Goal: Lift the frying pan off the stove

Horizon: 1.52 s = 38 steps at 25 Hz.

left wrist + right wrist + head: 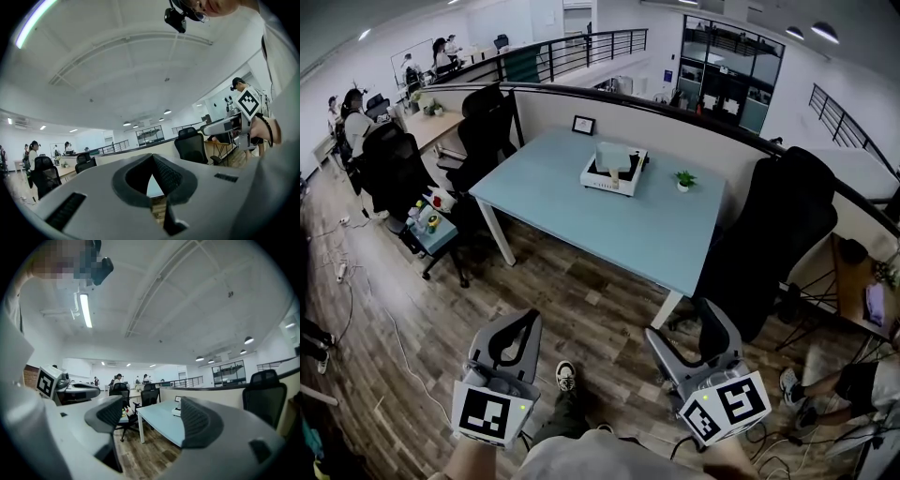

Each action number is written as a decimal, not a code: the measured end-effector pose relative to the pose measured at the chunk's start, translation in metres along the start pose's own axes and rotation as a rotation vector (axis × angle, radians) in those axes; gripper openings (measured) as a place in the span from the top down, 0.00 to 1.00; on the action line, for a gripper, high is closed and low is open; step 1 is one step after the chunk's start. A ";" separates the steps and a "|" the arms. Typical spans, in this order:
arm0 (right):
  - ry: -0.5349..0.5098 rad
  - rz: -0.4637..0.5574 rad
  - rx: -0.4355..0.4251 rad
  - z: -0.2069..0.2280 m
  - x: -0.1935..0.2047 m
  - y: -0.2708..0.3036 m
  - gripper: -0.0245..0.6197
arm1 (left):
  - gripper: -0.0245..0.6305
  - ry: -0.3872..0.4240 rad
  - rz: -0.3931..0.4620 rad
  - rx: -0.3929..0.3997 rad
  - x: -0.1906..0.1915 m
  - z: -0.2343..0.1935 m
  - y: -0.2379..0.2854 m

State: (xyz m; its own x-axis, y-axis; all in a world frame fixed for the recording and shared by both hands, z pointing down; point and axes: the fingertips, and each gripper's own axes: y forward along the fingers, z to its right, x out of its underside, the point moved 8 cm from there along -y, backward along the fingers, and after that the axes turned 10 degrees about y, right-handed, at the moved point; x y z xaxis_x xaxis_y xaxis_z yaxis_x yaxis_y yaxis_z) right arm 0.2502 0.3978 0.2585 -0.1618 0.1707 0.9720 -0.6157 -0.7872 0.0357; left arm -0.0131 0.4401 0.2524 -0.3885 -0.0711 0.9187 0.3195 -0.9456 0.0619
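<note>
From above, the person stands on the brown wood-plank floor [581, 309], well short of the pale blue, smooth-topped table [581, 220]. Near its far edge sits a white box-shaped stove [614, 176]. On top is a pale lump that I take for the frying pan [613, 155], though it is too small to be sure. A small green potted plant [683, 178] stands just beside the stove, and a black office chair [769, 244] is at the table's right end. The grey plastic left gripper [528, 319] and right gripper [684, 323] are both held low, well apart from the pan.

The left gripper view shows the left gripper [151, 157] with its ribbed dark pads pressed together at the tips, nothing between them.

The right gripper view shows the right gripper [152, 416] spread wide and empty, with the table [161, 420] and stove [176, 412] ahead.

I'd say this is only the approach. Next comes walking up and finding the handle.
</note>
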 end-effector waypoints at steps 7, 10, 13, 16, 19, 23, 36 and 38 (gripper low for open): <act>0.013 -0.071 0.012 0.015 0.007 0.077 0.38 | 0.96 -0.005 -0.006 -0.019 0.026 -0.051 0.055; 0.040 -0.108 0.013 0.023 0.012 0.117 0.38 | 0.96 0.021 -0.021 0.000 0.036 -0.076 0.081; 0.052 -0.132 0.032 0.030 0.016 0.160 0.38 | 0.96 0.023 -0.042 0.018 0.049 -0.105 0.107; 0.069 -0.159 0.060 0.033 0.020 0.201 0.38 | 0.96 0.014 -0.064 0.044 0.065 -0.136 0.133; 0.073 -0.185 0.073 0.035 0.023 0.240 0.38 | 0.96 0.000 -0.078 0.063 0.079 -0.164 0.158; 0.111 -0.181 0.108 0.043 0.030 0.282 0.41 | 0.96 0.004 -0.099 0.089 0.101 -0.193 0.187; 0.132 -0.298 0.168 0.073 0.069 0.386 0.38 | 0.96 0.010 -0.140 0.174 0.149 -0.245 0.267; 0.139 -0.299 0.186 0.084 0.074 0.397 0.38 | 0.96 0.013 -0.148 0.188 0.156 -0.247 0.284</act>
State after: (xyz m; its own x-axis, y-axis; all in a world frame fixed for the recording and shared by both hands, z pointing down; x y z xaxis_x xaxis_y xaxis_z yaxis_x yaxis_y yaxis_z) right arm 0.0587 0.0474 0.3639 -0.1073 0.4784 0.8715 -0.5028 -0.7824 0.3676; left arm -0.1970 0.0818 0.3173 -0.4536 0.0586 0.8893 0.4131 -0.8703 0.2681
